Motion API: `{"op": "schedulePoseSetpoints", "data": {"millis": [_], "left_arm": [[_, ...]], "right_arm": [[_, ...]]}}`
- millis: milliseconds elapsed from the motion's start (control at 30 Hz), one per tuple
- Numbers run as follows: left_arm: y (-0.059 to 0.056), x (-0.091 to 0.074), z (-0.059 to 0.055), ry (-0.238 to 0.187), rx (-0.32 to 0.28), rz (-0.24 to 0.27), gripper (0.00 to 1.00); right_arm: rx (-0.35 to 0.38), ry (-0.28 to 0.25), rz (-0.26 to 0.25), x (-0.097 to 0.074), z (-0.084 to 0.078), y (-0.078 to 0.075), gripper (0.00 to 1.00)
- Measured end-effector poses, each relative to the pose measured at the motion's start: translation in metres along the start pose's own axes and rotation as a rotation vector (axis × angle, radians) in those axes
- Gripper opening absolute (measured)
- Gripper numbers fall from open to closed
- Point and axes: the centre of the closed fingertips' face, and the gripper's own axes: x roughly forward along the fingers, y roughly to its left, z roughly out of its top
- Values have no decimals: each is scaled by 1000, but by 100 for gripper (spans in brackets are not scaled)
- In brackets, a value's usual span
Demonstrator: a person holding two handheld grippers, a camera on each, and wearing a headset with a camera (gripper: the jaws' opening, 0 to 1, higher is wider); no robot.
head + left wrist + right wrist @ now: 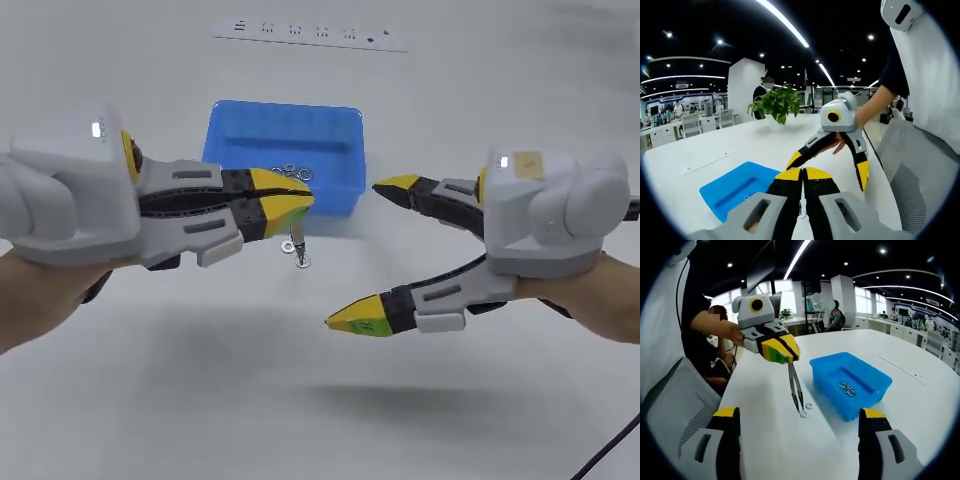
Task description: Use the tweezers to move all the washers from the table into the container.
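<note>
Counter (200, 400): white, with the near half bare.

Container (282, 135): blue rectangular tray, upright and open at the top. It sits toward the far edge of the counter, about midway between its left and right sides. A white power strip (310, 33) lies beyond it, closer to the far edge and well apart from the tray.

Left gripper (297, 205): held above the counter, just in front of the container's near wall. Its jaws are brought together and clamped on the upper end of the tweezers. In the left gripper view the two yellow tips meet with no gap.

Right gripper (360, 255): held above the counter, off the container's near right corner. Its jaws are spread wide with nothing between them.

Tweezers (296, 245): thin metal pair hanging from the left gripper's tips and pointing down at the counter. In the right gripper view (795, 387) the points end just beside the loose washers. Cannot tell whether they touch.

Washers on the counter (806, 410): two small metal rings, close together, lying flat just in front of the container's near wall.

Washers in the container (847, 388): a small cluster on the tray floor, near the wall closest to the person. Exact count not resolved.
</note>
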Motion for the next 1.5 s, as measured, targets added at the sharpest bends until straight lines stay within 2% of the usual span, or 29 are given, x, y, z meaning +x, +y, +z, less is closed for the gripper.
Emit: {"op": "schedulePoseSetpoints", "data": {"millis": [300, 667, 1200, 1333, 1400, 1500], "left_arm": [[-3, 3, 0, 1, 1, -25, 4], [-7, 4, -6, 25, 31, -43, 4], [-6, 5, -6, 9, 7, -54, 4], [-13, 3, -7, 33, -3, -96, 4], [-14, 1, -9, 57, 13, -110, 4], [-9, -2, -10, 62, -4, -105, 4]], "right_arm": [[11, 8, 12, 1, -3, 4, 100], [22, 10, 22, 2, -5, 8, 100], [46, 8, 37, 3, -9, 13, 99], [53, 13, 55, 6, -10, 16, 96], [48, 19, 69, 10, -10, 19, 94], [40, 35, 90, 18, -9, 20, 88]]}}
